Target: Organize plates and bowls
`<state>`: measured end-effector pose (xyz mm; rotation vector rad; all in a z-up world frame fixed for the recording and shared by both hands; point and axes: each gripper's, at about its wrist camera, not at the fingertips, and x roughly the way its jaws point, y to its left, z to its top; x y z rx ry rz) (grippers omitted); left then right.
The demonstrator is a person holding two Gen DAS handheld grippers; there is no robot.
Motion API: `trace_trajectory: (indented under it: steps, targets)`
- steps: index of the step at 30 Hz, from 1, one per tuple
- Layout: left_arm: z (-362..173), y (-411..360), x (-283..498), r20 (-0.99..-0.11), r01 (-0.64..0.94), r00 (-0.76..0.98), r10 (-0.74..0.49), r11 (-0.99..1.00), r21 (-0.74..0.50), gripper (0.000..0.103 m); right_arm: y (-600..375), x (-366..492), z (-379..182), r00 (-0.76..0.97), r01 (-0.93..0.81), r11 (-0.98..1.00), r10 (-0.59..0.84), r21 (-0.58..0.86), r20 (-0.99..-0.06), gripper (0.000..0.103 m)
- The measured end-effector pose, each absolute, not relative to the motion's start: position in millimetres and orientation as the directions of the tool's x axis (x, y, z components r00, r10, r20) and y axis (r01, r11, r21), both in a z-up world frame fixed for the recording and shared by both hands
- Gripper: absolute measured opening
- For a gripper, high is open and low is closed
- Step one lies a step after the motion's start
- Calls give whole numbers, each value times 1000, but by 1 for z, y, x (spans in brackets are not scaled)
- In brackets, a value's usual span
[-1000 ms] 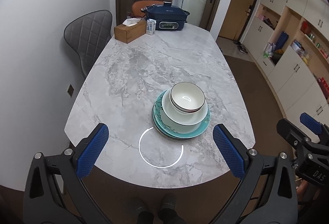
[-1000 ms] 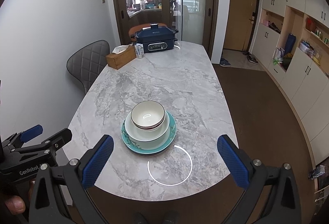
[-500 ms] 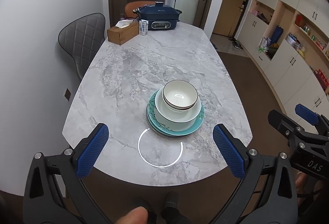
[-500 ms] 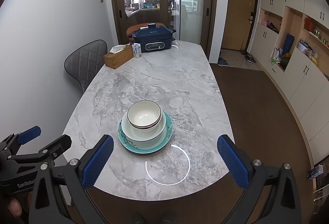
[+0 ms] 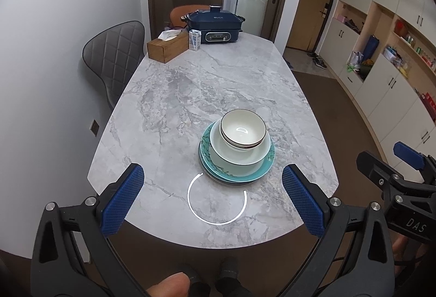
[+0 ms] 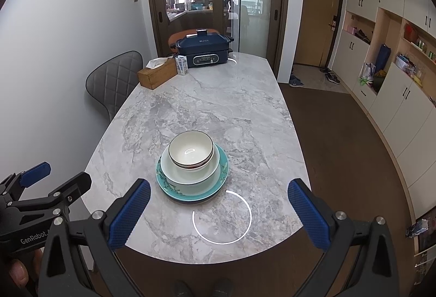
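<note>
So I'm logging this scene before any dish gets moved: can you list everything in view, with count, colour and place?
small bowls: two nested, white with dark rims, top of stack
large bowl: one, pale white, under them
plates: at least two, teal, bottom of stack
table: one, grey marble
electric cooker: one, navy, far end
tissue box: one, wooden, far left
small carton: one, white-blue, beside cooker
chair: one, grey quilted, left side
left gripper: blue pads, open
right gripper: blue pads, open
</note>
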<state>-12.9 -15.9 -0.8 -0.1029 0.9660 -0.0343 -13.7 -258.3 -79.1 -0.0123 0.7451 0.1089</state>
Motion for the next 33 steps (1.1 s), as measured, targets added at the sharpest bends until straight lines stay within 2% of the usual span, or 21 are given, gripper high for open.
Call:
trace_trajectory:
  steps: [33]
  targets:
    - [-3, -15, -13, -822, -33, 565, -67, 994, -104, 102, -259, -13, -81, 726, -107, 994, 95, 25, -681, 103]
